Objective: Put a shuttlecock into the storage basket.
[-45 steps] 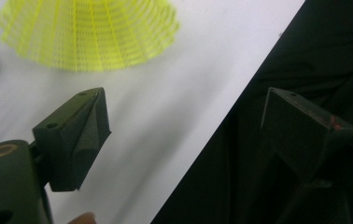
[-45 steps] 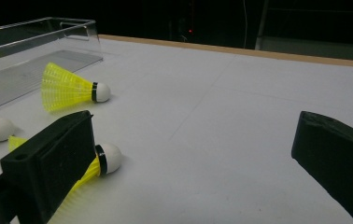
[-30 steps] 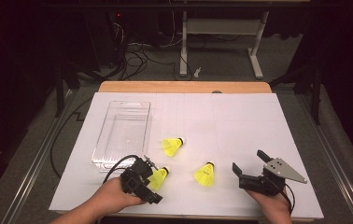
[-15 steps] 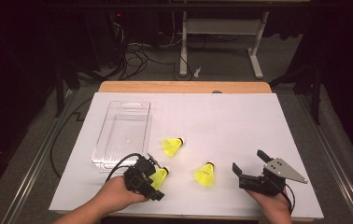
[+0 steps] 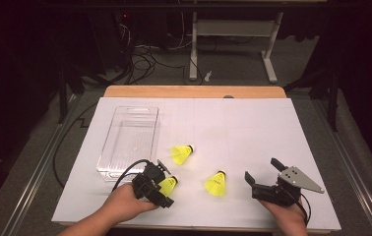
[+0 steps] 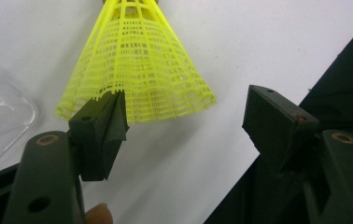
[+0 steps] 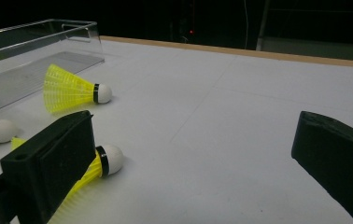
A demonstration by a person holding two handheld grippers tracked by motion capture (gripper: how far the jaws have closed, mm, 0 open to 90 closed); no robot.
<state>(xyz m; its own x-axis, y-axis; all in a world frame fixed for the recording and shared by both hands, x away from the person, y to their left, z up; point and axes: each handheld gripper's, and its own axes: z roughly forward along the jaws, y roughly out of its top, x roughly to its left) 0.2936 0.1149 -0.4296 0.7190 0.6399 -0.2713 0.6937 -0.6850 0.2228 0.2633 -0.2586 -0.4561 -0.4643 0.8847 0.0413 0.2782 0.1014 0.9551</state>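
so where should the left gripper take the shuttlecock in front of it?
Probably across the flared skirt rim. That shuttlecock lies on its side, open skirt end facing the left gripper, cork pointing away. One jaw touches the rim, the other stands clear. Come straight in from the skirt end; the mesh is light, so close gently.

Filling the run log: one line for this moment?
left hand-held gripper: open, closing around nearest yellow plastic shuttlecock | right hand-held gripper: open, idle
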